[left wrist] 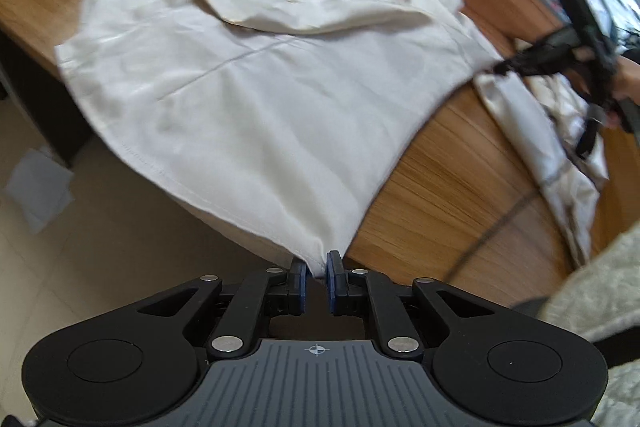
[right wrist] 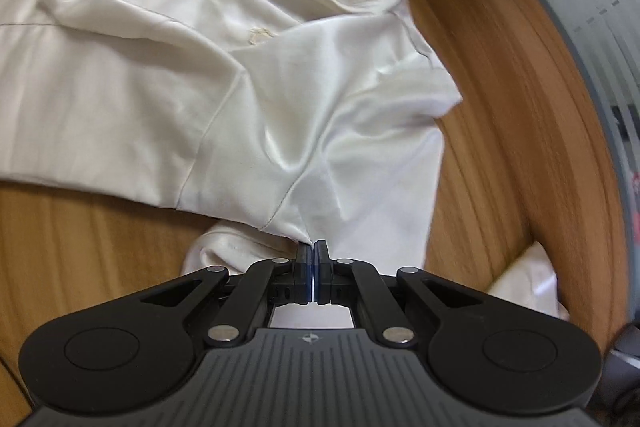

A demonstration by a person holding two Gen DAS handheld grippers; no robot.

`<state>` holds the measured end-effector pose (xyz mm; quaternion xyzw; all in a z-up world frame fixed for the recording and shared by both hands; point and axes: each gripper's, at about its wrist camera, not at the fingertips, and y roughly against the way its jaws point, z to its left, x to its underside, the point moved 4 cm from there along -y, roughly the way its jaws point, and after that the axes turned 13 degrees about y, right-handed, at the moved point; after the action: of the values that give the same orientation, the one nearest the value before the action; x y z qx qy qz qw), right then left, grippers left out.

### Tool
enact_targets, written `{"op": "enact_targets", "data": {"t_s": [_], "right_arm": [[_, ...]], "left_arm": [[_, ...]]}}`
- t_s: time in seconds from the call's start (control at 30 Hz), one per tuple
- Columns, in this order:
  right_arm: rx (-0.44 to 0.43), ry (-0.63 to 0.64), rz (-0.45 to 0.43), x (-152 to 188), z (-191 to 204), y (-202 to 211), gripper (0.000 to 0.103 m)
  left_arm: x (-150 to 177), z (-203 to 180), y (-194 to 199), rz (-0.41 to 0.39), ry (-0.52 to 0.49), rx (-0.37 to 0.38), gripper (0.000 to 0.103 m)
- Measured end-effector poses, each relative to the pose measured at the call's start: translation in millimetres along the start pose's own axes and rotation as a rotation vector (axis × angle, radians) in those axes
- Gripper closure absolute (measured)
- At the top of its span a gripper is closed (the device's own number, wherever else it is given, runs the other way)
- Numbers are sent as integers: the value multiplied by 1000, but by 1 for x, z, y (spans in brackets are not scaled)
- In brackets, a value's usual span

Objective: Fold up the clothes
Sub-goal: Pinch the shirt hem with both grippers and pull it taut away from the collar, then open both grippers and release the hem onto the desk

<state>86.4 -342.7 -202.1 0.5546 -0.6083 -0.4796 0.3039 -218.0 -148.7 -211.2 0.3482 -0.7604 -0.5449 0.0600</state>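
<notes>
Shirt [left wrist: 256, 75] lies spread on the table [left wrist: 448, 179], collar end toward the far edge. Its near corner hangs past the table's near-left edge, over the floor [left wrist: 100, 227], between the pads of the left gripper [left wrist: 316, 281]. Right gripper [right wrist: 312, 271] sits at the shirt's right side, a fold of cloth pinched between its pads, above the table. A second garment [left wrist: 560, 163] lies near the table's right edge, beside the shirt.

We see a wooden table [left wrist: 448, 163] with orange-brown grain, pale tiled floor [left wrist: 100, 227] below its edge, a grey sheet [left wrist: 38, 187] lying on that floor, a frosted striped glass partition [right wrist: 580, 7] behind the table, even daylight
</notes>
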Motion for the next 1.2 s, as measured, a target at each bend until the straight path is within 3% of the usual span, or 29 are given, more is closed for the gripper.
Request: {"op": "enact_targets", "data": {"t_s": [0.1, 0.23, 0.37, 0.5, 0.53, 0.6, 0.9, 1.1, 1.2], "right_arm": [[35, -4, 38, -1, -5, -6, 102], [19, -13, 57, -2, -3, -8, 99], [-10, -70, 19, -6, 2, 8, 76], [-36, -145, -46, -17, 13, 33, 69], [-43, -163, -62, -21, 16, 39, 68], [-51, -196, -94, -28, 19, 45, 65], [-29, -346, -193, -75, 50, 76, 62], [-9, -514, -189, -104, 71, 87, 62], [-5, -594, -180, -117, 82, 95, 62]], "left_arm": [[4, -8, -5, 51, -52, 2, 83], [3, 5, 7, 8, -67, -40, 72], [-11, 25, 28, -64, -30, -95, 61], [-32, 40, 46, -122, -55, -142, 52], [-37, 44, 51, -136, -65, -155, 45], [-51, 51, 59, -162, -93, -187, 38], [-152, 81, 59, -212, -293, -197, 35], [-222, 96, 48, -182, -448, -139, 34], [-250, 94, 45, -184, -542, -114, 26]]}}
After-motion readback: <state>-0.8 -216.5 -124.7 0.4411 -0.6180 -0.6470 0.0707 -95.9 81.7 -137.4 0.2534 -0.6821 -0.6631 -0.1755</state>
